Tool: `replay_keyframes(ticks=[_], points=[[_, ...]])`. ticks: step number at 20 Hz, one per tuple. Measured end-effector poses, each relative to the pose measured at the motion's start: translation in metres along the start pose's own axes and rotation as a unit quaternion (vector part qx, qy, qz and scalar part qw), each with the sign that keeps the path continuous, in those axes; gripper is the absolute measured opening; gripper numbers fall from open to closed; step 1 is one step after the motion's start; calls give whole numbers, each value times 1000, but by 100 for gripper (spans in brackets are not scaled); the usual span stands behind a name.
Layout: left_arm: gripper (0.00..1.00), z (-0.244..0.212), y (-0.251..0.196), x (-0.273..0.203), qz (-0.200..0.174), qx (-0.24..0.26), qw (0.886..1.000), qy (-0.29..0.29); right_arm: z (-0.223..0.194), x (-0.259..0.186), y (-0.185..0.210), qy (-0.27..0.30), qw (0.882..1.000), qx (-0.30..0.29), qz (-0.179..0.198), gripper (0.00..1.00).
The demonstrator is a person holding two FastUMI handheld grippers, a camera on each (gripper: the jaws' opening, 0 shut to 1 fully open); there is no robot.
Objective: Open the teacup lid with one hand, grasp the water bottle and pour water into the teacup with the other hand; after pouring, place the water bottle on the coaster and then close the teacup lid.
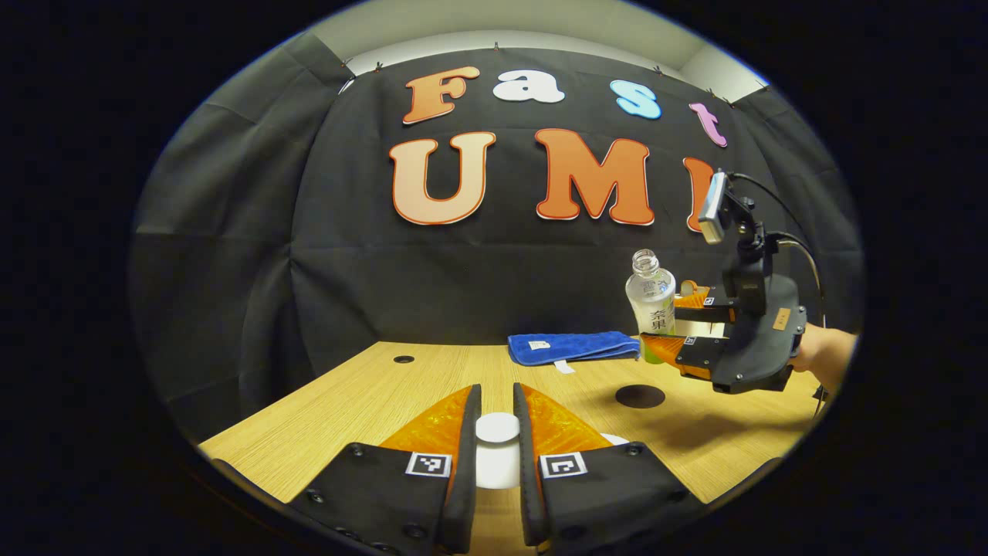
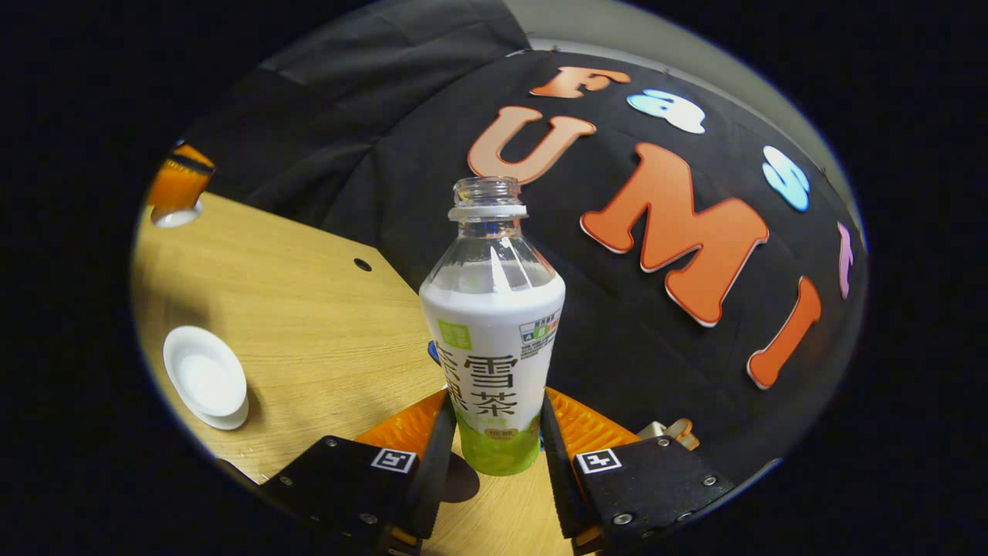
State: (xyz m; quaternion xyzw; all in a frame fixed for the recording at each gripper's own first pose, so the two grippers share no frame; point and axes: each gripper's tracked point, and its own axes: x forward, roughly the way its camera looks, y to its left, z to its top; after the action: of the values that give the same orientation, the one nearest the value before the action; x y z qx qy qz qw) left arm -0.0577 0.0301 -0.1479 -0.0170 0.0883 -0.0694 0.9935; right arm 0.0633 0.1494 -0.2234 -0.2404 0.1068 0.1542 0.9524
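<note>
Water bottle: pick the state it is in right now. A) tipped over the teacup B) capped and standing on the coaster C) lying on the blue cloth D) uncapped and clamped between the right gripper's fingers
D: the water bottle stands upright with an open neck, and the right gripper has both fingers pressed on its lower body, off the table.

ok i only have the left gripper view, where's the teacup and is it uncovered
observer: the teacup sits open on the table, left of the water bottle in the right gripper view
operator: does the right one really have the bottle
observer: yes, the right hand-held gripper has both fingers pressed on the bottle's lower sides
operator: much water in it
observer: level is hidden by the label, the clear shoulder above it looks empty
</note>
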Motion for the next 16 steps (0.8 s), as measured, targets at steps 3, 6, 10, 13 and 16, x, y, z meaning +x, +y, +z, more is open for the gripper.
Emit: replay_keyframes(ticks=[3, 6, 10, 13, 16], points=[[28, 4, -5, -2, -2, -1, 1000, -6, -11, 7, 7, 30, 995, 93, 12, 61], [28, 7, -8, 0, 1, -3, 1000, -9, -22, 15, 18, 51, 981, 184, 31, 61], [28, 5, -11, 0, 1, -11, 1000, -6, -38, 22, 27, 78, 969, 230, 42, 61], [28, 2, -14, 5, -1, -17, 1000, 0, -48, 28, 34, 99, 963, 244, 54, 61], [28, -2, -18, 7, -3, -19, 1000, 6, -54, 25, 37, 118, 958, 254, 63, 61]])
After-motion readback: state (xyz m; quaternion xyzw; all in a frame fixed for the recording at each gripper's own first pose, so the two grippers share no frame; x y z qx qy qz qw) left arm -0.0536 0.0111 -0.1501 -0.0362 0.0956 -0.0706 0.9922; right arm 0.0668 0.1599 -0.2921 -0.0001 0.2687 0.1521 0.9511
